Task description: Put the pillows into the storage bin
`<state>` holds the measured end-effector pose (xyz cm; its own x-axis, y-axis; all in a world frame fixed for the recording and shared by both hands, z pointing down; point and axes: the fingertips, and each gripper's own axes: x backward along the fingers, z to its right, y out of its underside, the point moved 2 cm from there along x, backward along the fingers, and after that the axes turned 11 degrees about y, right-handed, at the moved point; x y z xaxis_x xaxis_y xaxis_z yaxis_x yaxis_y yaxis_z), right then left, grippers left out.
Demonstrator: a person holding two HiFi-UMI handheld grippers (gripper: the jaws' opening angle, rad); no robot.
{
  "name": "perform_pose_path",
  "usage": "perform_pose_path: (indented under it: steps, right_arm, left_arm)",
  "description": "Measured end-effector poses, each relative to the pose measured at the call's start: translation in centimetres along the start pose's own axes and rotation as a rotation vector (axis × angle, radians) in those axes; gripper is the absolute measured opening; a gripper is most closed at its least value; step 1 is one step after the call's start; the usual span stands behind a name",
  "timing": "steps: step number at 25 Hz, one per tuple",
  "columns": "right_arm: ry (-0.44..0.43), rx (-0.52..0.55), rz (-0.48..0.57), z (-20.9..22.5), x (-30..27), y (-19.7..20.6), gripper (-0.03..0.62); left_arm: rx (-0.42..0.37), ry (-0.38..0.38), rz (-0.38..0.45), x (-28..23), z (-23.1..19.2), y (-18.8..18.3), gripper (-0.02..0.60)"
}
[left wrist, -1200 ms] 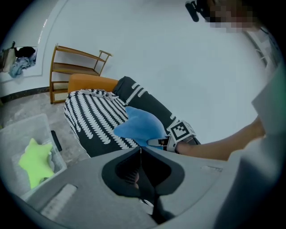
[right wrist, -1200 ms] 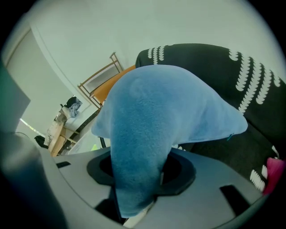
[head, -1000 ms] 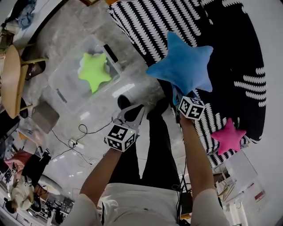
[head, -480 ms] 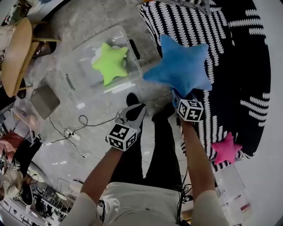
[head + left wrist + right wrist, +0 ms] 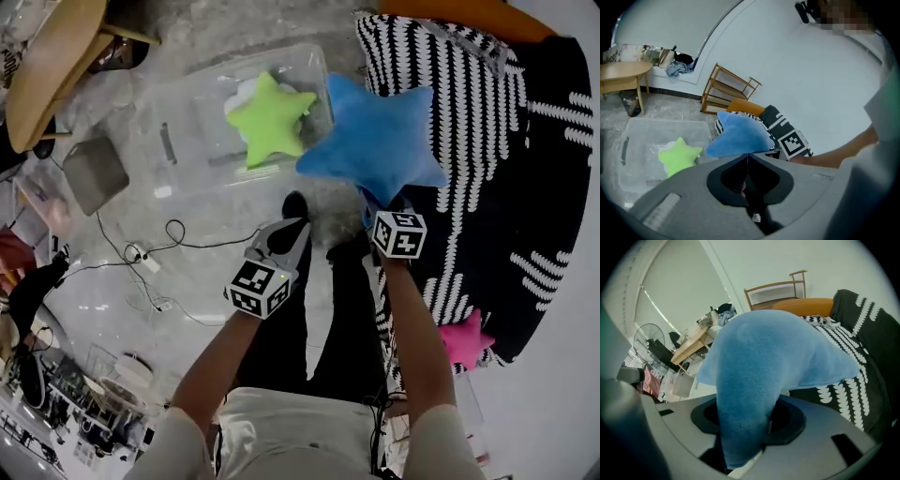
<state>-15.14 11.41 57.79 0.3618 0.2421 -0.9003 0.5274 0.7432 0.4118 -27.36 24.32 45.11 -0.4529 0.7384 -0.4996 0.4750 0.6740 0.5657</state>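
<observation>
A blue star pillow (image 5: 377,141) hangs in the air with my right gripper (image 5: 382,208) shut on one of its points; in the right gripper view the blue star pillow (image 5: 764,366) fills the space between the jaws. It overlaps the right edge of the clear storage bin (image 5: 178,122) on the floor. A green star pillow (image 5: 270,117) lies inside the bin. A pink star pillow (image 5: 464,339) rests on the black-and-white cover at lower right. My left gripper (image 5: 284,236) is shut and holds nothing, its jaws meeting in a line (image 5: 747,161).
The black-and-white patterned cover (image 5: 487,141) spreads over the right side. A wooden table (image 5: 52,52), a grey flat box (image 5: 94,173) and loose cables (image 5: 159,253) lie left of the bin. A wooden rack (image 5: 729,89) stands by the wall. The person's legs are below the grippers.
The blue pillow in my right gripper has come closer to the bin and now overlaps its right edge. The bin has shifted toward the middle of the head view. My left gripper stays shut.
</observation>
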Motion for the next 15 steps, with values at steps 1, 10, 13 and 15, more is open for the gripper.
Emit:
perform_pose_path:
  steps: [1, 10, 13, 15]
  right_arm:
    - [-0.009, 0.019, -0.007, -1.1, -0.6, -0.3, 0.212]
    - [-0.091, 0.185, -0.071, -10.3, -6.1, -1.9, 0.216]
    - [-0.129, 0.26, -0.102, -13.7, -7.9, -2.2, 0.219]
    - [-0.152, 0.309, -0.124, -16.0, -9.2, -2.3, 0.222]
  left_arm:
    - [0.012, -0.01, 0.01, 0.6, -0.9, -0.1, 0.018]
    - [0.103, -0.103, 0.103, 5.5, -8.1, -0.6, 0.018]
    - [0.137, -0.137, 0.139, 7.0, -10.4, -0.6, 0.018]
    - [0.16, -0.158, 0.161, 8.0, -11.8, -0.5, 0.018]
